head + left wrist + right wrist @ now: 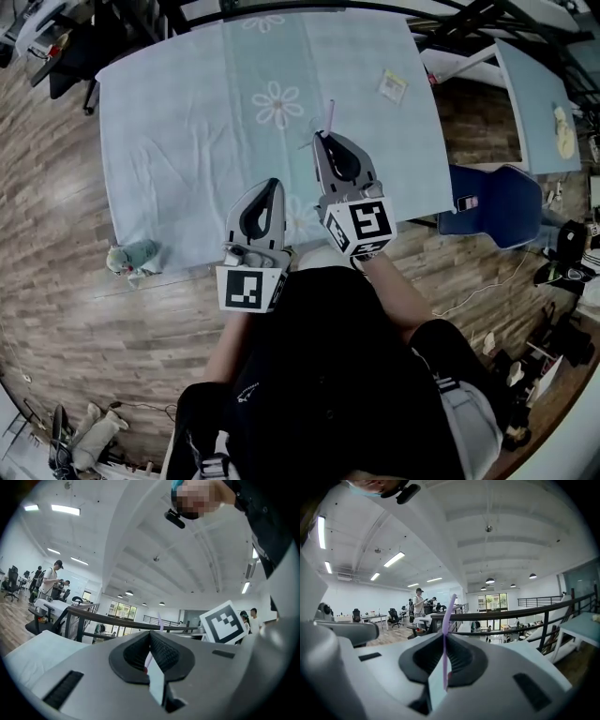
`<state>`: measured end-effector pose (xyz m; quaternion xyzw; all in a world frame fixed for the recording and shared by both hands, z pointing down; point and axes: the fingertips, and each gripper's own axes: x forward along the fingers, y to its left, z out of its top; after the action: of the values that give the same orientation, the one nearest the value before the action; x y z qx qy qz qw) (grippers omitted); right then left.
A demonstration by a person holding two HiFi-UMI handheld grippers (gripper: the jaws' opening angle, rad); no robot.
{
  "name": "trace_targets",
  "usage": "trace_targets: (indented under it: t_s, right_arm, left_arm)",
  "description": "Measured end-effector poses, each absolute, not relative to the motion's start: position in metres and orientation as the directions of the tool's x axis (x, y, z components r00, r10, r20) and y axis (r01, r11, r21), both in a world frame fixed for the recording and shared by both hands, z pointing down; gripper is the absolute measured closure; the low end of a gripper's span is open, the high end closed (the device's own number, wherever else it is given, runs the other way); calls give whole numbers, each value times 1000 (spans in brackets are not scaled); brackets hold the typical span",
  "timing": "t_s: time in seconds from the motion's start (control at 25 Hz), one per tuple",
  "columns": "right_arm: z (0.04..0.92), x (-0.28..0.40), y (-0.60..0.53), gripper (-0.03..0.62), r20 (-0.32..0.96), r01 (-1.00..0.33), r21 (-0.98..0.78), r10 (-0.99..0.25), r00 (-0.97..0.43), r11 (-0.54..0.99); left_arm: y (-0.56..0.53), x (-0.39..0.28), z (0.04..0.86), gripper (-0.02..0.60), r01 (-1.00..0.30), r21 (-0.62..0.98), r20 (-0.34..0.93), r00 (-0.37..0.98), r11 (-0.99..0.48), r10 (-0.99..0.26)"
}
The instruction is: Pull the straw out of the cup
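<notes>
We stand in a wide open-plan office with a white ceiling and strip lights, over a wooden floor point(56, 309). Before us a counter point(178, 122) lies under a pale blue cloth printed with white flowers.

The right tongs point(328, 139) hang over the cloth near its 6 o'clock edge. In the right gripper view the right tongs point(444, 634) are clamped on a thin lilac straw point(449, 616), which rises past their tip toward 12 o'clock. From above, the straw point(330, 112) pokes out at 12 o'clock of those tongs, clear of the cloth.

The left tongs point(274, 185) sit at 8 o'clock of the right pair, near the cloth's edge. In the left gripper view the left tongs point(151, 633) have their jaws together, and we make out no held thing there.

A small card point(392, 84) lies on the counter at 1 o'clock of the straw. A plush toy point(131, 255) rests on the floor at 8 o'clock of the left tongs. A blue chair point(497, 202) stands at 3 o'clock. A dark railing point(525, 616) and a standing person point(419, 603) show beyond.
</notes>
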<state>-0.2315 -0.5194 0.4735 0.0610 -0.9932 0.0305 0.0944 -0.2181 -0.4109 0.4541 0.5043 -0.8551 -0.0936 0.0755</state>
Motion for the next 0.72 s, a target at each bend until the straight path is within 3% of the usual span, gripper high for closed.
trace_targets:
  t_s: [0.36, 0.72]
  right_arm:
    - [425, -208, -447, 568, 116, -110, -91, -99, -988, 990]
    - [411, -181, -400, 566, 65, -188, -128, -181, -981, 974]
  left_arm:
    - [-368, -230, 439, 568, -871, 235, -40, -451, 431, -891]
    - [-335, -214, 422, 568, -918, 197, -64, -361, 343, -930]
